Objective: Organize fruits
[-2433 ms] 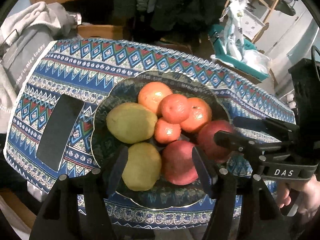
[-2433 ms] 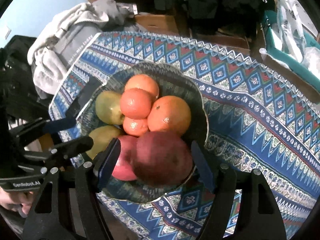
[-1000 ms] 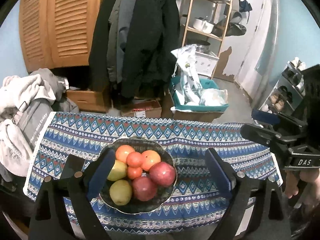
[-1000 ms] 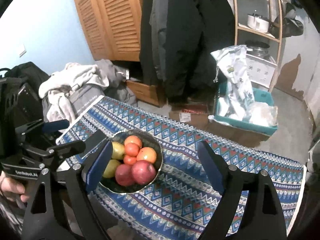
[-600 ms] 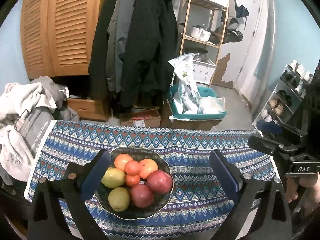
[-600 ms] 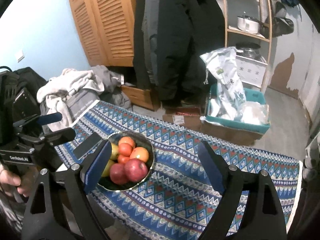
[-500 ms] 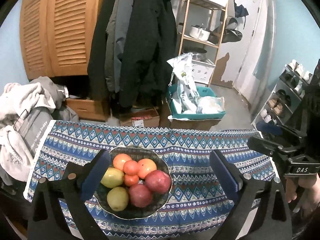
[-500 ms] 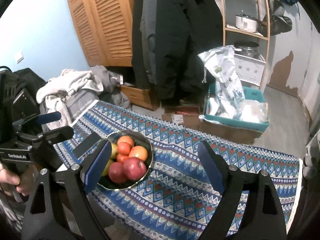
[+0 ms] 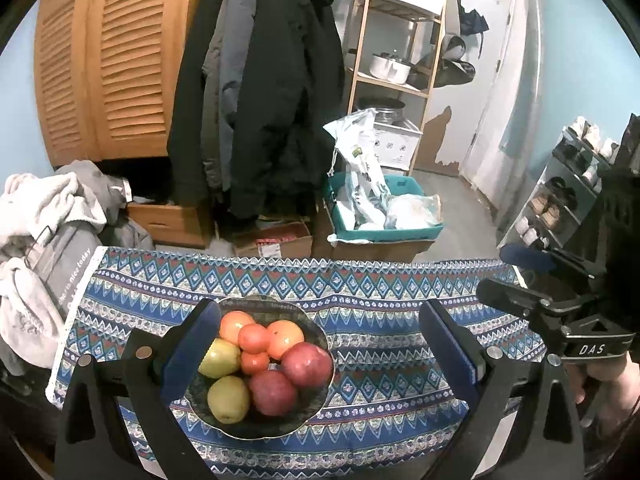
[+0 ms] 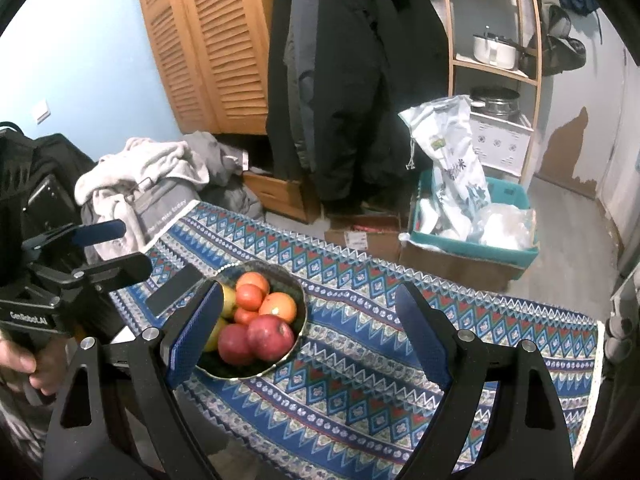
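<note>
A dark bowl [image 9: 316, 332] of fruit is seen in the lower centre-left of both views, set on a blue patterned tablecloth [image 9: 380, 304]. In it, two red apples [image 9: 307, 364] are piled at the right and front, two green pears [image 9: 228, 399] at the left, and several oranges [image 9: 285, 333] toward the back. A dark flat phone-like object [image 10: 174, 290] lies on the cloth just left of the bowl in the right wrist view. The left gripper [image 9: 320, 354] is held above the table with its fingers spread wide and nothing between them. The right gripper [image 10: 310, 334] is likewise held with fingers wide apart and empty. Dark coats [image 9: 260, 92] are seen hanging in the upper centre, beside louvred wooden doors [image 9: 100, 60] at upper left.
</note>
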Available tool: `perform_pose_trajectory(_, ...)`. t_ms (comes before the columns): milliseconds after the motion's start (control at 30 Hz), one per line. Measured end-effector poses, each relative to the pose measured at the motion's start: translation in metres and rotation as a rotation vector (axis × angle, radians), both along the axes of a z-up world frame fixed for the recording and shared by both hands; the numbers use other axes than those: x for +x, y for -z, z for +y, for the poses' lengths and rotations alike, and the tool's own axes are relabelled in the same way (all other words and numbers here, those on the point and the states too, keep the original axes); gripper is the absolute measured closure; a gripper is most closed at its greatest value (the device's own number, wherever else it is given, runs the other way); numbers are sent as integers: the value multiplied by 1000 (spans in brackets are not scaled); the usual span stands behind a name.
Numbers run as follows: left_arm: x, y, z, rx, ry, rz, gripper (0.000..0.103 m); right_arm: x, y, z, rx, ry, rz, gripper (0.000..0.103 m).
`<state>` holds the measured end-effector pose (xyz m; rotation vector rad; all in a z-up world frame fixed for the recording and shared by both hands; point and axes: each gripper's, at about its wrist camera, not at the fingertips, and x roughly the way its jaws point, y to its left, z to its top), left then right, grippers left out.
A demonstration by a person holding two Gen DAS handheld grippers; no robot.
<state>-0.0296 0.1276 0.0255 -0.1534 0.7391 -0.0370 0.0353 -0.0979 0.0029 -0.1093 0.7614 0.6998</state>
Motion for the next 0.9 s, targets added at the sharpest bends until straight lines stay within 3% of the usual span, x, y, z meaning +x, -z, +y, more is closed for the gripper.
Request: perform_pose_trajectory(900,-1,1,-1,70,-62,3,1,2,5,9,-30,-16,-13,16)
